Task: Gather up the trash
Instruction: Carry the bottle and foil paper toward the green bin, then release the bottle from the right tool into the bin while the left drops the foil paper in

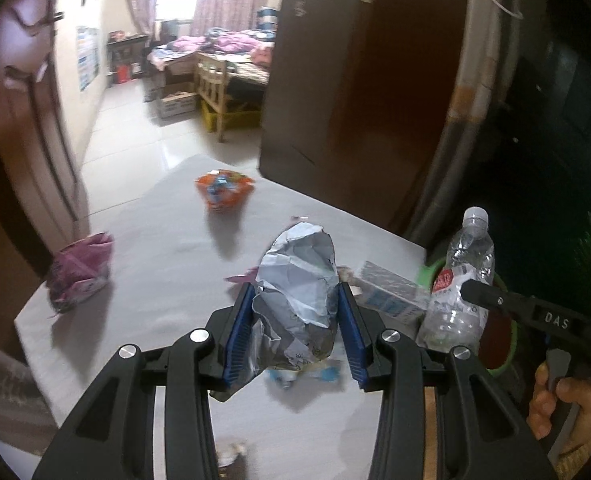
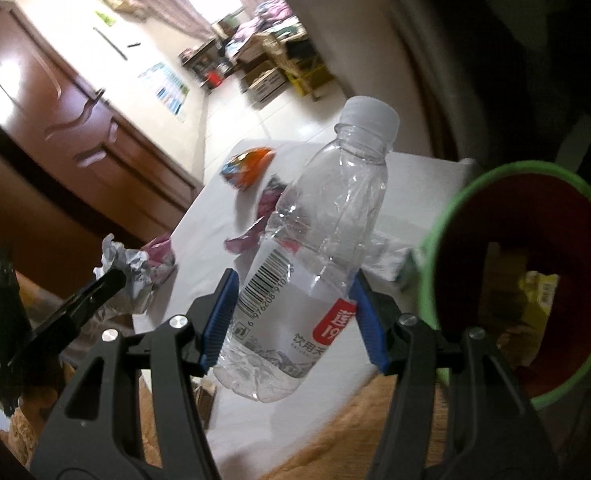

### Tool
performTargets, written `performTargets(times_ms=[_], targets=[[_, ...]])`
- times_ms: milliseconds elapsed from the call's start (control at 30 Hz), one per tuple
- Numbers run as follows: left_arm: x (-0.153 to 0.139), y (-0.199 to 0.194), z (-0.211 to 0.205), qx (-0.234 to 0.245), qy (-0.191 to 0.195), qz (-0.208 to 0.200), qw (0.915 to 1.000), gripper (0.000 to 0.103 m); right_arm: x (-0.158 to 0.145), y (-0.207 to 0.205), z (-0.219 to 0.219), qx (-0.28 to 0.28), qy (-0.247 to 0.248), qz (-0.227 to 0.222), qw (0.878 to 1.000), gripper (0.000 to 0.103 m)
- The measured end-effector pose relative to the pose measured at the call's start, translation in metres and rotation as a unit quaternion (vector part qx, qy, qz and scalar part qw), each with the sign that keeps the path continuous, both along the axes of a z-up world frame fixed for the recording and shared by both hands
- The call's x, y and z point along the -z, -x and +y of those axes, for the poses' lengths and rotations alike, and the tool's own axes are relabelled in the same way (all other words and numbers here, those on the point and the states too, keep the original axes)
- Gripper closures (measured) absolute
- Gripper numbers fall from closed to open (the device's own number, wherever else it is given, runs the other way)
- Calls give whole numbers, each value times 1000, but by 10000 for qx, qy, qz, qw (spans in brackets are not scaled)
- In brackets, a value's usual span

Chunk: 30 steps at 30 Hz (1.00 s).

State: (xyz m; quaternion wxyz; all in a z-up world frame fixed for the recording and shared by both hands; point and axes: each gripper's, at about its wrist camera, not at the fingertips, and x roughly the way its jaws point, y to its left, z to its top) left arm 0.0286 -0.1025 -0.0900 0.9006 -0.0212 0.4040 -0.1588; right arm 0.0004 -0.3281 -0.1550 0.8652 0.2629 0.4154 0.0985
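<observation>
Both claws are loaded, so the task reads as partway through, with nothing yet dropped on this pass. The left claw point(image 1: 295, 320) pinches a crumpled silver wrapper point(image 1: 299, 280) between its blue pads, lifted off the white counter point(image 1: 155, 280). The right claw point(image 2: 295, 316) pinches an empty clear water bottle point(image 2: 311, 248) around its labelled middle, cap tilted up and away from the claw, its base clear of the counter.

The green-rimmed bin point(image 2: 527, 272) sits just to the right of the right claw, its mouth turned toward the camera. Its inside is dark red, and something yellowish, probably a box or packet already thrown away, lies deep in it; the blur makes it hard to say what. That suggests at least one piece is already collected.

Still left on the counter: an orange snack bag point(image 1: 223, 190) well ahead of the left claw, a pink wrapper point(image 1: 81, 272) off to its left near the counter edge, and a small white-and-blue carton point(image 1: 387, 292) just to its right, between the claw and the bottle. A scrap of purple foil point(image 2: 255, 228) lies ahead of the right claw, behind the bottle.

The bottle looks nearest to going in, the bin being right beside it; the wrapper has further to travel.
</observation>
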Motion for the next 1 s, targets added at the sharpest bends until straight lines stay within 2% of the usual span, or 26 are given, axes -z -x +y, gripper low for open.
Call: performTargets(times_ms=[333,533,667,733,767,800,833,867,900,1000], targets=[[8,2,-78,894,-3,115,9959,64,9,31,-80,953,-20,127,9954,48],[9,5,-124,1439,173,217,9892,64,18,46,-119,1403,-45,234,9898,48],[13,4,-161,1865,340,327,9813,63,18,54,-139,1699,89,258,9851,47],[12,4,-179,2061,441,322,9770,59,16,58,-147,1858,273,257,9819,39],[10,4,-187,2127,478,295,9755,55,15,57,-149,1920,316,255,9805,26],[8,3,-194,2194,529,262,9739,48,14,59,-152,2000,341,238,9789,19],[6,1,-200,2248,570,235,9725,41,13,63,-155,2094,354,212,9770,19],[4,0,-205,2310,615,208,9708,25,13,65,-158,2162,366,230,9754,19],[1,0,-209,2345,639,167,9699,19,14,66,-159,2210,374,254,9742,19],[-3,3,-207,2314,644,57,9707,19,14,70,-163,2324,358,295,9715,19]])
